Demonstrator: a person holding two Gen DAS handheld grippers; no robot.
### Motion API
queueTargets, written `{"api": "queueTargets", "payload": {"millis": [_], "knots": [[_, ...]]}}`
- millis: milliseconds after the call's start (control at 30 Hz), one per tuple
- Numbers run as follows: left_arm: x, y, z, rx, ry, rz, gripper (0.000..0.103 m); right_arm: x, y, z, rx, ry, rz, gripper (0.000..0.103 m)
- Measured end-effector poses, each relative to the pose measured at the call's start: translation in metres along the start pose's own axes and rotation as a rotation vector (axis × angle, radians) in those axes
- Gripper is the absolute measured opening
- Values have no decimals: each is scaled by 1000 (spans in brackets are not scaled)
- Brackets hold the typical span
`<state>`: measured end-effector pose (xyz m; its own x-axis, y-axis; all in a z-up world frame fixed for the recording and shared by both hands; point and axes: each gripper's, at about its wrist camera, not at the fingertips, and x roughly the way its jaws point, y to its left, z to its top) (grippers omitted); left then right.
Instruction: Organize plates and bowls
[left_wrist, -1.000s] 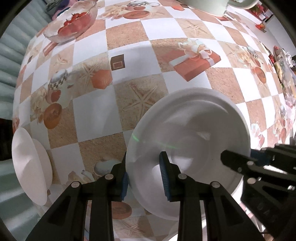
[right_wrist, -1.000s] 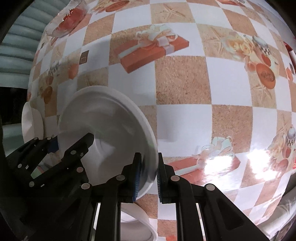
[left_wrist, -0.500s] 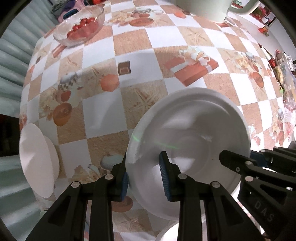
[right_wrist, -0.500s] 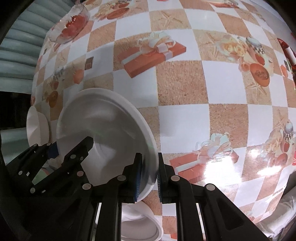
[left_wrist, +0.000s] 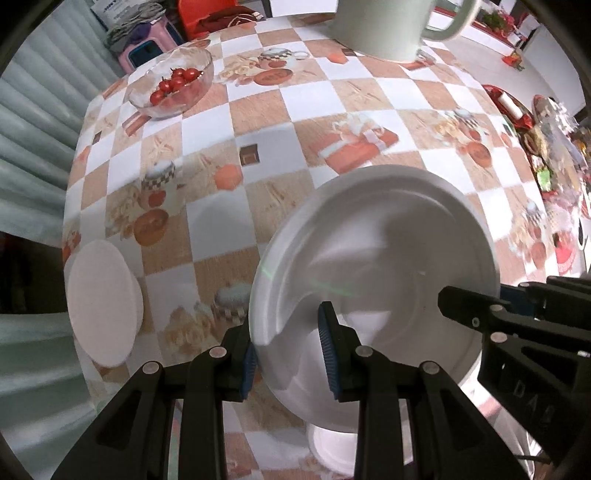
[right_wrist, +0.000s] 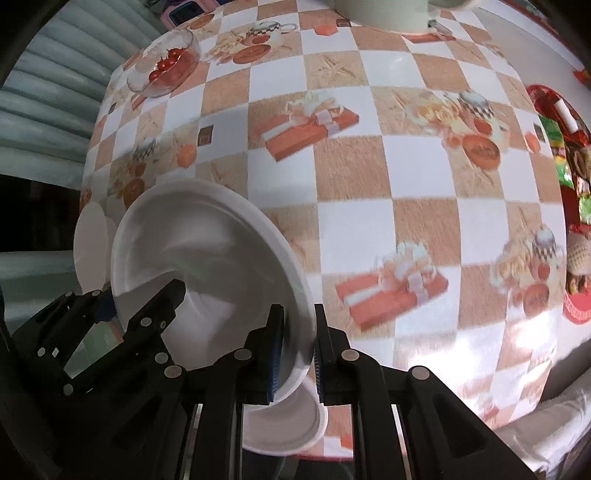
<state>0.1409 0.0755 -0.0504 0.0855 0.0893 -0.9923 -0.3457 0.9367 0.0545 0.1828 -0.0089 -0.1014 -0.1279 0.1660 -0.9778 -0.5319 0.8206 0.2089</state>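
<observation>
A large white plate (left_wrist: 373, 251) is held above the checkered table by both grippers. My left gripper (left_wrist: 288, 354) is shut on its near-left rim. My right gripper (right_wrist: 295, 347) is shut on the opposite rim, and it shows at the right of the left wrist view (left_wrist: 480, 314). The plate also shows in the right wrist view (right_wrist: 199, 251). A small white bowl (right_wrist: 284, 424) sits on the table below the plate, near the front edge. Another white bowl (left_wrist: 103, 302) lies at the table's left edge.
A glass bowl of cherry tomatoes (left_wrist: 173, 85) stands at the far left. A large pale green jug (left_wrist: 380, 26) stands at the far edge. Red packages and clutter (right_wrist: 569, 155) lie along the right side. The table edge is close in front.
Both grippers have lifted the plate higher and pulled it back; more of the far table is in view. The bowl under the plate has come into sight.
</observation>
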Motion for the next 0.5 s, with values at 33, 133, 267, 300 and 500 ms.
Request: {"api": "queueTargets", "payload": {"millis": [33, 133, 267, 300, 500], "knots": [[2, 1, -4, 6, 4, -2, 33, -1, 1, -5, 3, 3, -1, 16], [-3, -6, -20, 24, 18, -5, 33, -2, 3, -24, 16, 15, -3, 16], [-9, -14, -43, 64, 33, -13, 33, -2, 6, -46, 27, 35, -9, 16], [-9, -16, -48, 76, 40, -17, 33, -2, 7, -51, 29, 40, -13, 16], [-7, -31, -69, 139, 64, -25, 33, 2, 4, -78, 76, 69, -29, 17]]}}
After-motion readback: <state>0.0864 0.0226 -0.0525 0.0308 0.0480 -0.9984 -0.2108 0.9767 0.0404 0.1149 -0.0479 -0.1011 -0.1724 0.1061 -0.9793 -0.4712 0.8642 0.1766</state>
